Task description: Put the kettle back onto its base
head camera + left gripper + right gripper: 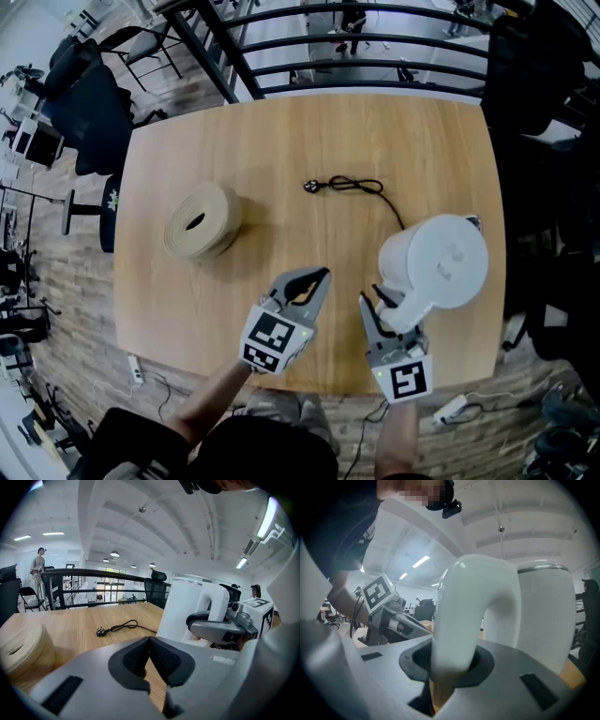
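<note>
White kettle (433,261), clamped by its handle in the right tongs (377,302) near the table's (281,141) right edge, could swivel and topple; left tongs (324,274) sat closed, empty.

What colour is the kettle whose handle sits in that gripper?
White; the head view shows the kettle best.

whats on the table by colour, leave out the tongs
white: 1, white plastic kettle
black: 1, black power cord with plug
beige: 1, beige coiled strap roll
total: 3
</note>
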The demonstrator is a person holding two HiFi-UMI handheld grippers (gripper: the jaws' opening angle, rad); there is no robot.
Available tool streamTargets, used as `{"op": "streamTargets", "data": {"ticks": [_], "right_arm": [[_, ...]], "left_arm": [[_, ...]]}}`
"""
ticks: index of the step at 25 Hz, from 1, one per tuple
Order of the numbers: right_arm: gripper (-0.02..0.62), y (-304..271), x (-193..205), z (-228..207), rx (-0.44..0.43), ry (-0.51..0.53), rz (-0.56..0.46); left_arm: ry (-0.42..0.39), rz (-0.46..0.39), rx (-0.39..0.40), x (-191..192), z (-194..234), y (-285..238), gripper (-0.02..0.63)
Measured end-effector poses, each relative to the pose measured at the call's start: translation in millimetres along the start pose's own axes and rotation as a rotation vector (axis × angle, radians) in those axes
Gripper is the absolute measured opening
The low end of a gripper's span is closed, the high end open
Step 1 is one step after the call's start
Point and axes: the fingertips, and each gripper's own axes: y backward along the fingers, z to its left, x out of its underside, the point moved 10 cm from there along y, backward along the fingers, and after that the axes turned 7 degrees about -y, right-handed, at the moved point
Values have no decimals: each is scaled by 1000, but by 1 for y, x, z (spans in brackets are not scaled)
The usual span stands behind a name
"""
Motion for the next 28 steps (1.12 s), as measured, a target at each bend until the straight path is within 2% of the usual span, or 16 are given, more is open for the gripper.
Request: {"op": "streamTargets", "data": {"ticks": [15, 28], "right_arm": [[83, 2, 2, 0, -6, -12, -18], [192, 17, 9, 2, 13, -49, -38]], "left_arm": [[0, 14, 13, 5, -12, 2, 0], [-9, 13, 26, 4, -18, 4, 0]]}}
